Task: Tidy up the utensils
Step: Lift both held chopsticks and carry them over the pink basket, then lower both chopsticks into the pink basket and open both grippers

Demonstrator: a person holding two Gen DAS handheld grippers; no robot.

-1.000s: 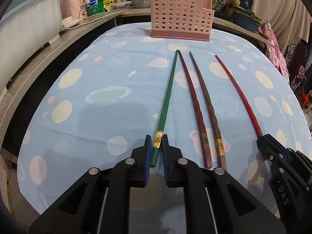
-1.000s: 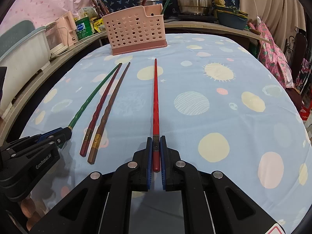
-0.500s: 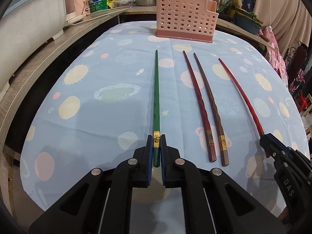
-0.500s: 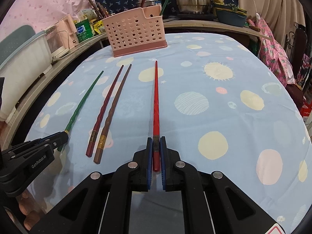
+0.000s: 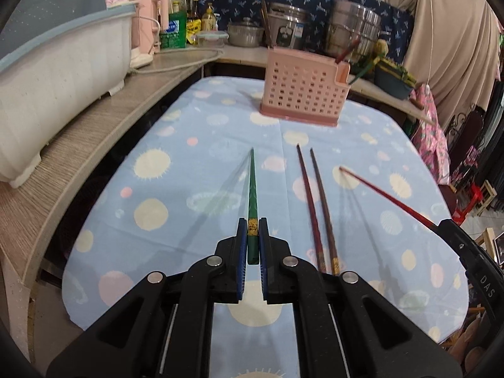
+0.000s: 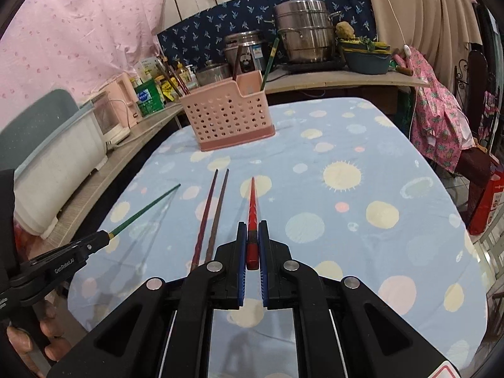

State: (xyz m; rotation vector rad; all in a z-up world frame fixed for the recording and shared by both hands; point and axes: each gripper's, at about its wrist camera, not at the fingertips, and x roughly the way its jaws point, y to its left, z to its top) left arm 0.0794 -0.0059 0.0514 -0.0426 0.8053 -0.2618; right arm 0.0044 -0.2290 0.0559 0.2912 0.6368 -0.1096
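My left gripper (image 5: 251,225) is shut on a green chopstick (image 5: 252,186) and holds it lifted above the table, tip pointing toward the pink perforated utensil basket (image 5: 304,96). My right gripper (image 6: 252,228) is shut on a red chopstick (image 6: 252,200), also lifted off the table. A dark red chopstick (image 5: 309,204) and a brown chopstick (image 5: 324,208) lie side by side on the blue spotted tablecloth (image 5: 189,189) between the two grippers. The basket (image 6: 228,115) holds a few chopsticks in its side pocket.
A wooden counter (image 5: 78,145) with a white and blue tub (image 5: 56,72) runs along the left. Steel pots (image 6: 304,36), bottles and a pink appliance (image 6: 118,113) stand behind the basket. Pink floral cloth (image 6: 441,119) hangs at the right edge.
Both grippers have risen from the table with their chopsticks, and both chopsticks now hang in the air. The dark red and brown chopsticks have stayed in place.
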